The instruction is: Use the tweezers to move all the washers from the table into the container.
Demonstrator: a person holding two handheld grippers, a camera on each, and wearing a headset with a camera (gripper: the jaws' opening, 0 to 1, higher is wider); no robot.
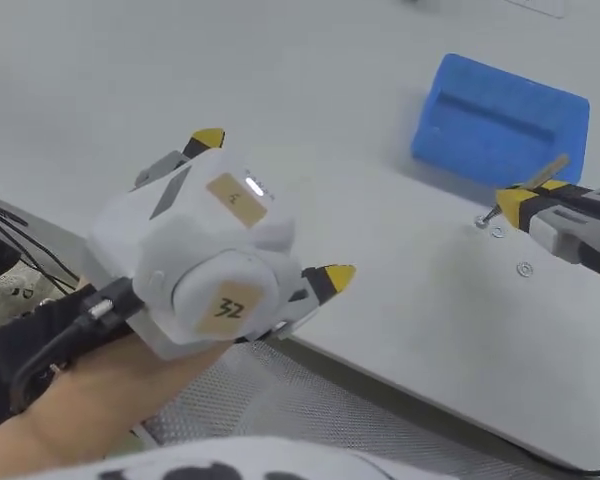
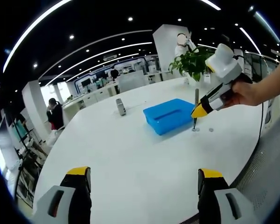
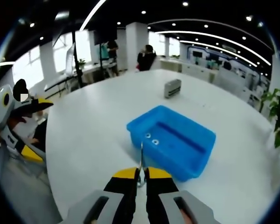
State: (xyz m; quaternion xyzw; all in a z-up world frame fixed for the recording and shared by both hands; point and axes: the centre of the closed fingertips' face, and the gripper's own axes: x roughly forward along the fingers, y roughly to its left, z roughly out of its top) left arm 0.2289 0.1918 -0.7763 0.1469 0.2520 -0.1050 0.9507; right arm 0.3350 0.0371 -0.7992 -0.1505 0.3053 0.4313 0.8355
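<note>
Tweezers [image 3: 141,155] clamped in right hand-held gripper [image 3: 141,175] nr container [image 3: 196,162] edge; left hand-held gripper [image 2: 144,172] splayed.

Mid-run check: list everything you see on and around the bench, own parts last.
table: one, white, under everything
container: one, blue, on table
tweezers: one, metal, in right gripper
washers in container: two, silvery, on its floor
washers on table: at least two, silvery, near tweezers' tip
box: one, grey, beyond container
plant: one, green, by table's far edge
people: a few, background
left gripper: one, white with yellow tips, open, empty
right gripper: one, same colours, shut on tweezers
</note>
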